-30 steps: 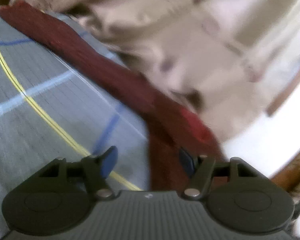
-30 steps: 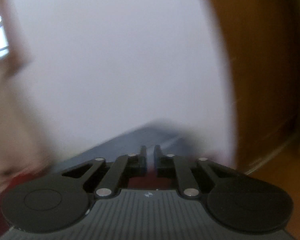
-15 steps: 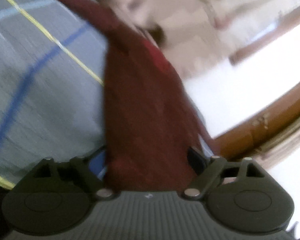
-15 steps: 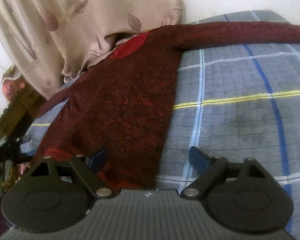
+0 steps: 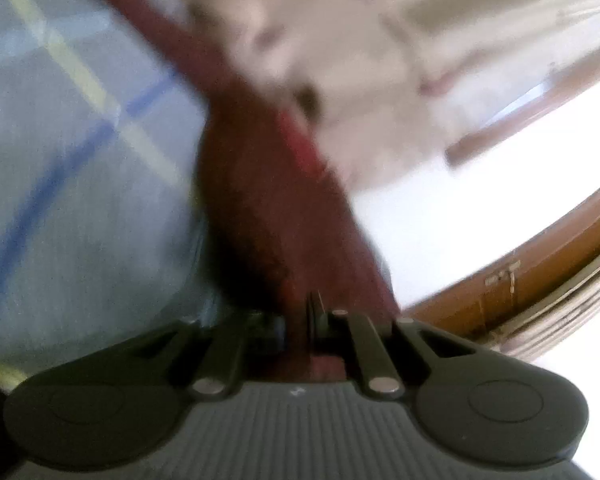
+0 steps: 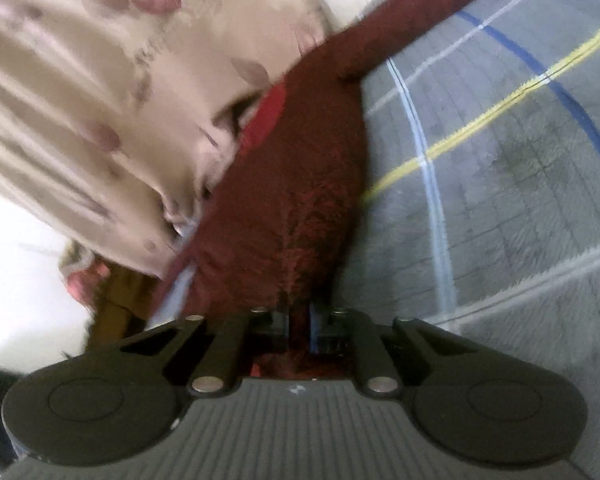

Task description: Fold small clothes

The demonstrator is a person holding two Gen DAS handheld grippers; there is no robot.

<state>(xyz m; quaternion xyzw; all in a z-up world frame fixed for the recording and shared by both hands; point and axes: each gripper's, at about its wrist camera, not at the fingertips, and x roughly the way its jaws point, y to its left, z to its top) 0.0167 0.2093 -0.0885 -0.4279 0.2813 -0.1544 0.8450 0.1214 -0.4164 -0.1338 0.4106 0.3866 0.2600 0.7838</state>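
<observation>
Dark red garment (image 6: 300,184): knitted, long-sleeved, lying spread on a bed.

Left hand-held gripper (image 5: 300,320): jaws have just closed and stand nearly together, clamped on a near edge of the dark red garment (image 5: 268,216); cloth shows between the pads and bunches behind them. This view is blurred.

Right hand-held gripper (image 6: 300,322): jaws have just closed, clenched on another near edge of the same garment; a narrow strip of red cloth fills the gap between the fingers, and a blue pad shows on the right finger.

Orientation, right wrist view: the garment's body runs away from the hand-held gripper, up and slightly left in the picture, its long axis roughly in line with the fingers. One sleeve (image 6: 420,8) branches off at the far end and stretches up to the right across the bed. A brighter red patch (image 6: 266,114) sits at the far left of the body, by the neck area.

Orientation, left wrist view: the body widens away from the jaws, and a long narrow band of red cloth continues up to the left.

Bedcover (image 6: 500,184): grey-blue check with white, blue and yellow lines, under and to the right of the garment.

Beige cloth (image 6: 100,100): leaf print and some lettering, piled at the garment's far left edge, touching it.

Wooden frame (image 5: 540,256): brown, right of the garment in the left view.
</observation>
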